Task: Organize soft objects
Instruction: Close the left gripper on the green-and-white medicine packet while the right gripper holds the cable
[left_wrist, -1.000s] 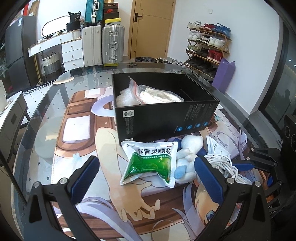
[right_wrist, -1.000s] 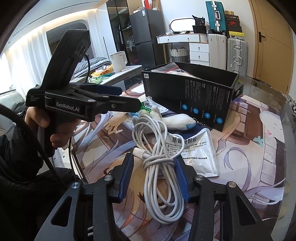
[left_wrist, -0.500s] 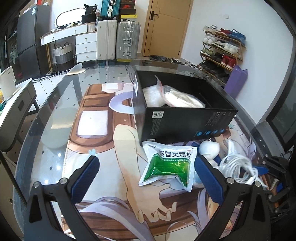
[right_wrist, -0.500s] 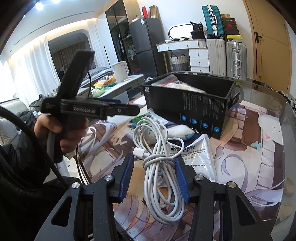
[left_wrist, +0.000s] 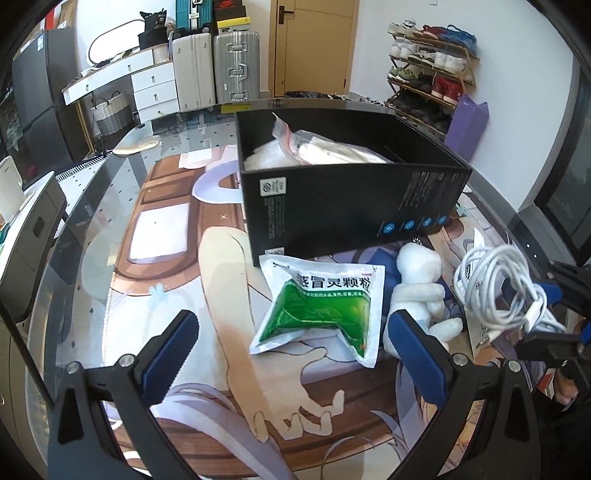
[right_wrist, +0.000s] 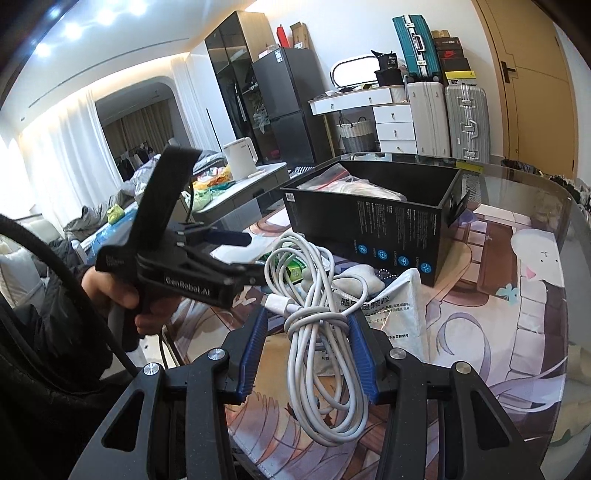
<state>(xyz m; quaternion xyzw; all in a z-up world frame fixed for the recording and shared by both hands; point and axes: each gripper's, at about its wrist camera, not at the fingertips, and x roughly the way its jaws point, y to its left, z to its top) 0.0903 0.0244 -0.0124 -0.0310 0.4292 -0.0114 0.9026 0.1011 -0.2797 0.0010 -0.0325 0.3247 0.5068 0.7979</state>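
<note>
Step in hand: carrying the coiled white charging cable (right_wrist: 317, 314) toward the black box (right_wrist: 388, 229), judged from how it hangs.
Right tongs (right_wrist: 308, 334): closed on the cable's wrapped waist, blue pads pressing both sides; loops dangle below and fan out above.
Left tongs (left_wrist: 291, 350): wide open, holding nothing, hovering over the surface (left_wrist: 110, 295) near the green medicine sachet (left_wrist: 321, 310).
Cable position: lifted off the surface, beside and short of the box; in the left view it hangs at the right edge (left_wrist: 506, 291).
Box: open-topped, already holding clear plastic bags (left_wrist: 317, 147), with free room toward its right end.
Doing it well: lift until the lowest loop clears the near wall, move over the free end, lower, then release, so no loop drapes over the rim.
Waiting: the sachet, a white plush toy (left_wrist: 417, 291) and a white sachet (right_wrist: 391, 317) lie just in front of the box.
</note>
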